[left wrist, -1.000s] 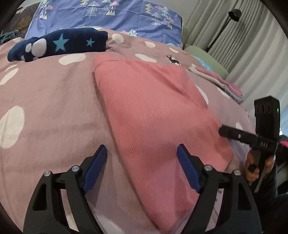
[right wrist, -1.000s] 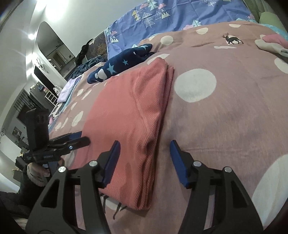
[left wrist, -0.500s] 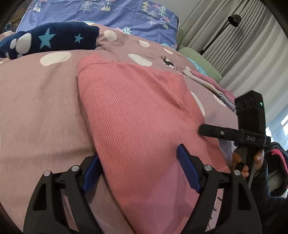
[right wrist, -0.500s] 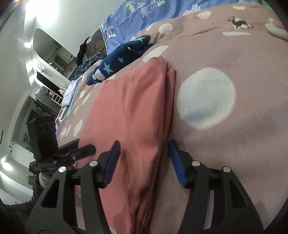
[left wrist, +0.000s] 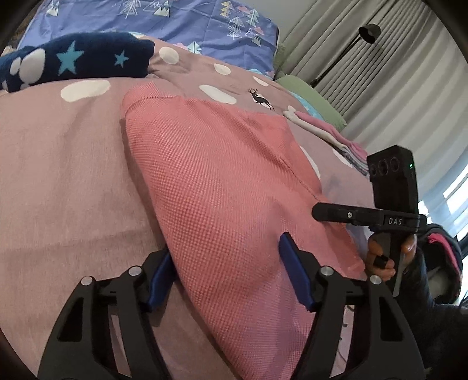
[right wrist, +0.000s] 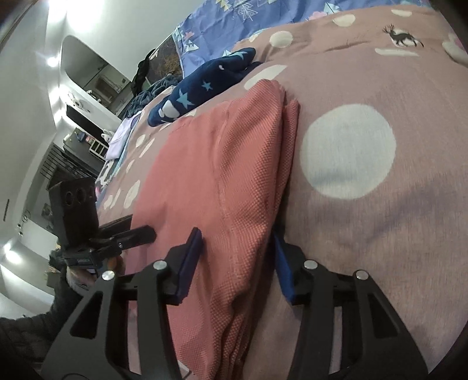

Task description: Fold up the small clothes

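Left gripper (left wrist: 226, 273): jaws spread wide, straddling the near left edge of the pink garment (left wrist: 222, 187). Left blue pad sits at the fabric's edge, partly tucked under it; right pad rests on top of the cloth. Not clamped.

Right gripper (right wrist: 237, 263): also spread, straddling the garment's (right wrist: 222, 181) near right edge, where the folded layers stack. Left pad on top of the fabric, right pad just beside the edge against the bedspread (right wrist: 380, 204). Not clamped either.

Each gripper shows in the other's view: right one at 3 o'clock in the left wrist view (left wrist: 321, 211), left one at 9 o'clock in the right wrist view (right wrist: 146, 233).

Garment lies flat on the bed, folded lengthwise, running from the grippers toward 12 o'clock. Navy star-print item (left wrist: 76, 61) sits at 11 o'clock beyond it, apart from it. Stack of pale folded clothes (left wrist: 327, 134) at 2 o'clock in the left view. Blue tree-print pillow (left wrist: 163, 23) at 12 o'clock.
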The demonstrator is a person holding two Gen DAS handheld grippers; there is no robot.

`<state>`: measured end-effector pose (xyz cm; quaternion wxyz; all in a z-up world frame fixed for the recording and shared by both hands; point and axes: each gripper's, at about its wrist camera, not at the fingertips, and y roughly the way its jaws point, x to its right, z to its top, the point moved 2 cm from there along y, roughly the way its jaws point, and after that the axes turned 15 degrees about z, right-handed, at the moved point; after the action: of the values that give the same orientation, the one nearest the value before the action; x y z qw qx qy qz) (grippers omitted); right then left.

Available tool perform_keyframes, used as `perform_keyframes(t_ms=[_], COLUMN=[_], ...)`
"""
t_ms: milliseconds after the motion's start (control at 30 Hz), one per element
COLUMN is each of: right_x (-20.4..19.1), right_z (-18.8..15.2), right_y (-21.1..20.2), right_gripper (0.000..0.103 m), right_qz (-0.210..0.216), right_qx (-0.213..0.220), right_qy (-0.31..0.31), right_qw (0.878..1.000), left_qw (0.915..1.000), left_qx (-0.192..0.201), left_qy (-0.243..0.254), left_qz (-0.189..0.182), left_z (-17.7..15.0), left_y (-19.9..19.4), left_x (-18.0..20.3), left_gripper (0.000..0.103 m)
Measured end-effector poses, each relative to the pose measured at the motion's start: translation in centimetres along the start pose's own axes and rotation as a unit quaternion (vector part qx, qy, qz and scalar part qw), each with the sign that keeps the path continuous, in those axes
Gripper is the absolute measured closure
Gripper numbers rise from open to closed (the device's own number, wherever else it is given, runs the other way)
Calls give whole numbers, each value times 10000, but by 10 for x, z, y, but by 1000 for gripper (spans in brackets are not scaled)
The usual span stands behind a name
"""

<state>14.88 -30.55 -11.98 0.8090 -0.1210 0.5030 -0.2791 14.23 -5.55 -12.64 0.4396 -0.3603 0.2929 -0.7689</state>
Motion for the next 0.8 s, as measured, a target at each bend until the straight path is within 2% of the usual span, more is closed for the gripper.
perform_keyframes(t_ms=[100,233,300,367,400,467,600,700,800], right_x=[11,16,14,3,-10,-34,-87,-112,-119], right_z=[14,27,27,24,24,26,42,69,102], right_y=[9,21,21,18,14,3,-41,-79,-105], right_gripper=[64,73,74,79,82,83,83,83,83], right_qz=[162,212,123,-132,-314,-419,-686,-960,-1065], right_qx=[69,120,166,253,348,522,1152,1523,1803], right_qy=[246,206,238,181,78,-265,-1096,-1543,-1611], right_qw=[9995,9995,9995,9994,9989,9974,9849,9715,9644], left_qw=[9998,9988,9974,9955,9943,9899,9819,9710,9584], left_qx=[17,39,45,62,104,304,913,1358,1623], left_qy=[168,387,475,576,644,936,1331,1679,2015], left_qz=[99,310,542,753,845,1018,996,1031,1206], left_z=[10,25,29,34,36,45,81,120,162], left_y=[10,24,26,22,19,4,-34,-54,-57], left_x=[7,15,21,30,35,51,81,109,137], left_gripper=[36,40,45,61,65,73,73,73,73])
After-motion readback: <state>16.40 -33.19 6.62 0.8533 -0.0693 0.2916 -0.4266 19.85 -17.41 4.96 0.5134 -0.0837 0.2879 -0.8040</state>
